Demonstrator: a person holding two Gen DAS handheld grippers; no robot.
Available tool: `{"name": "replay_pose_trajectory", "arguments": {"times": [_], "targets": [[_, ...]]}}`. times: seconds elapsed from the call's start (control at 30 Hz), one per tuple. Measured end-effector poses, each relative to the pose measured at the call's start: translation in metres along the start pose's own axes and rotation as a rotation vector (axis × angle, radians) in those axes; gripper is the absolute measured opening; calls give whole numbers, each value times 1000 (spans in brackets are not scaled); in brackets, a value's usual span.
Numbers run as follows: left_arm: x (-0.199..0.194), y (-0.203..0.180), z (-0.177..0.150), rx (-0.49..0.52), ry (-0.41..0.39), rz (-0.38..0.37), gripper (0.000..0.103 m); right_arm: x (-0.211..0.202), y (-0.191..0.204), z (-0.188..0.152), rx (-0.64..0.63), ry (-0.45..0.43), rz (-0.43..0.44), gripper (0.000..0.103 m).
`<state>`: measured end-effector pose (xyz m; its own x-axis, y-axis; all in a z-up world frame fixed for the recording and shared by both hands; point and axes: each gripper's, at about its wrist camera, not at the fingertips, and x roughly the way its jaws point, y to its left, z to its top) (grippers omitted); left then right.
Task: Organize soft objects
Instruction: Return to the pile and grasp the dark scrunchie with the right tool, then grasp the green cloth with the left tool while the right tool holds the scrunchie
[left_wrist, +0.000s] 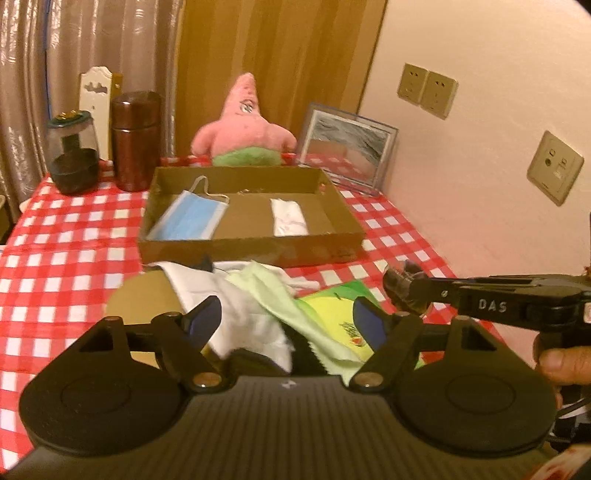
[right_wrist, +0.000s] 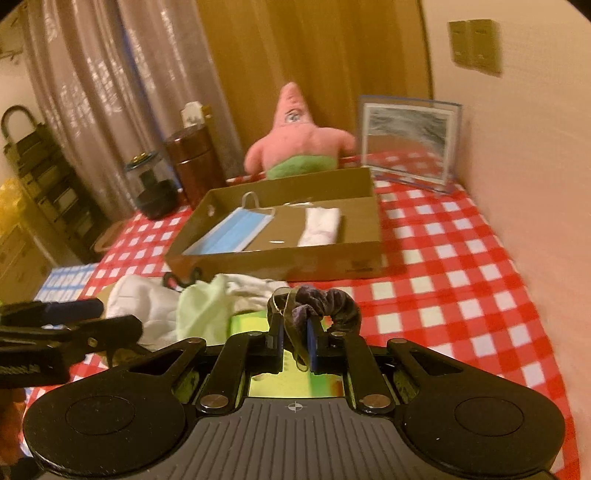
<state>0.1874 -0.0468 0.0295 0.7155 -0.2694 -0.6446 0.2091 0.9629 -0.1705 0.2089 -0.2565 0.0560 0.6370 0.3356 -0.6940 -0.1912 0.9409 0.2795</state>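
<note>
A shallow cardboard tray (left_wrist: 251, 254) (right_wrist: 280, 262) lies on the red-checked table. In it are a blue face mask (left_wrist: 192, 218) (right_wrist: 236, 232) on the left and a folded white cloth (left_wrist: 288, 218) (right_wrist: 319, 221) on the right. In front of the tray is a heap: a white cloth (left_wrist: 240, 317) (right_wrist: 147, 306), a pale green cloth (left_wrist: 280, 295) (right_wrist: 203, 310) and a yellow-green packet (left_wrist: 332, 314). My left gripper (left_wrist: 288, 321) (right_wrist: 118, 315) is open, one finger on each side of the heap. My right gripper (right_wrist: 295, 328) (left_wrist: 406, 288) is shut on a dark purple scrunchie (right_wrist: 332, 302) (left_wrist: 404, 291), held above the table to the right of the heap.
A pink star plush (left_wrist: 243, 129) sits behind the tray, with a framed picture (left_wrist: 347, 147) to its right against the wall. A brown canister (left_wrist: 135, 140) and a glass jar (left_wrist: 72, 155) stand at the back left. A thumb (left_wrist: 557, 362) grips the right tool.
</note>
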Motion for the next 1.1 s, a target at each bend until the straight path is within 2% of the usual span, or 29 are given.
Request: {"name": "replay_pose_trajectory", "arguments": {"times": [0.37, 0.57, 0.63, 0.73, 0.93, 1.1], "targets": [[46, -16, -16, -27, 76, 2, 49, -7, -15, -10, 34, 5, -20, 12], [64, -13, -20, -50, 103, 29, 27, -5, -18, -14, 50, 11, -19, 12], [66, -13, -21, -51, 105, 25, 13, -4, -19, -15, 53, 13, -18, 12], [63, -12, -21, -55, 100, 17, 4, -3, -18, -15, 54, 14, -18, 12], [43, -8, -10, -57, 62, -2, 1, -7, -13, -12, 49, 4, -9, 12], [19, -3, 12, -37, 18, -16, 1, -14, -5, -7, 43, -14, 1, 12]]}}
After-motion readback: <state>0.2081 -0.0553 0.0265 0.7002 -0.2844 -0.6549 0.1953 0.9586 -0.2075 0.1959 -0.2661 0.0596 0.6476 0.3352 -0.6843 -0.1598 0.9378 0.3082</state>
